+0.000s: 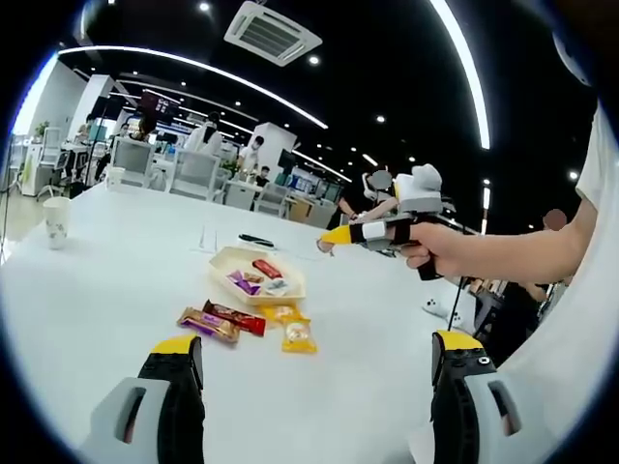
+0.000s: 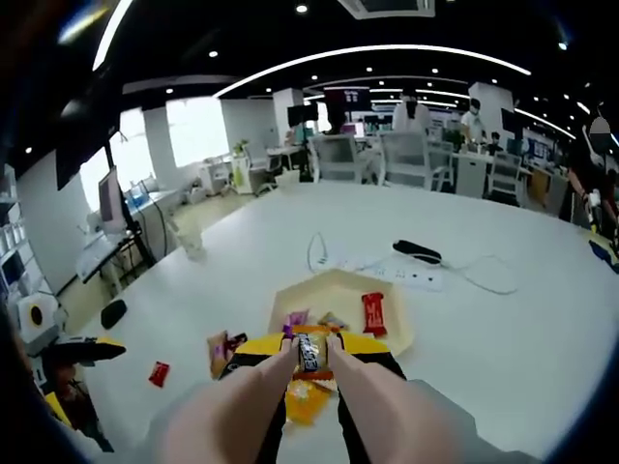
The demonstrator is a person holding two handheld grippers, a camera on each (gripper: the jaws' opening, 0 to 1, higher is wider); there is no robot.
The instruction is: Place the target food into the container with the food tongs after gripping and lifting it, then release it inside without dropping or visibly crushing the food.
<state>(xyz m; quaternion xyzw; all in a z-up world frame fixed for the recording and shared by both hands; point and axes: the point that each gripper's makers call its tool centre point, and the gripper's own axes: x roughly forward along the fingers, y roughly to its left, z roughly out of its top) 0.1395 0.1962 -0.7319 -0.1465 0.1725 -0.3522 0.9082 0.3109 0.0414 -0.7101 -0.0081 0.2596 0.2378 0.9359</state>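
Visibly, in the left gripper view, the left gripper (image 1: 314,372) had its yellow-tipped jaws spread wide with nothing between them, hovering above the white table (image 1: 106,280). Beyond them lay loose wrapped snacks: a purple-brown bar (image 1: 208,324), a red bar (image 1: 235,317) touching it, and a yellow packet (image 1: 297,334) just right of those. Behind these sat the cream tray (image 1: 224,259), already containing a few wrapped sweets. Farther right, a person's hand (image 1: 437,249) held the right gripper (image 1: 327,239) over the table.

In the right gripper view, the right gripper (image 2: 309,346) was closed on a small wrapped candy (image 2: 309,354), pinched across its middle and poised at the near rim of the tray (image 2: 397,338), with a red packet (image 2: 373,312) inside. A small red wrapper (image 2: 159,373) lay well apart at left.

The candy looked light, with a thin, slick foil wrapper likely to slide; its filling might dent, so a gentle squeeze across the firm middle seemed wisest. Print on the wrappers was too small to read.
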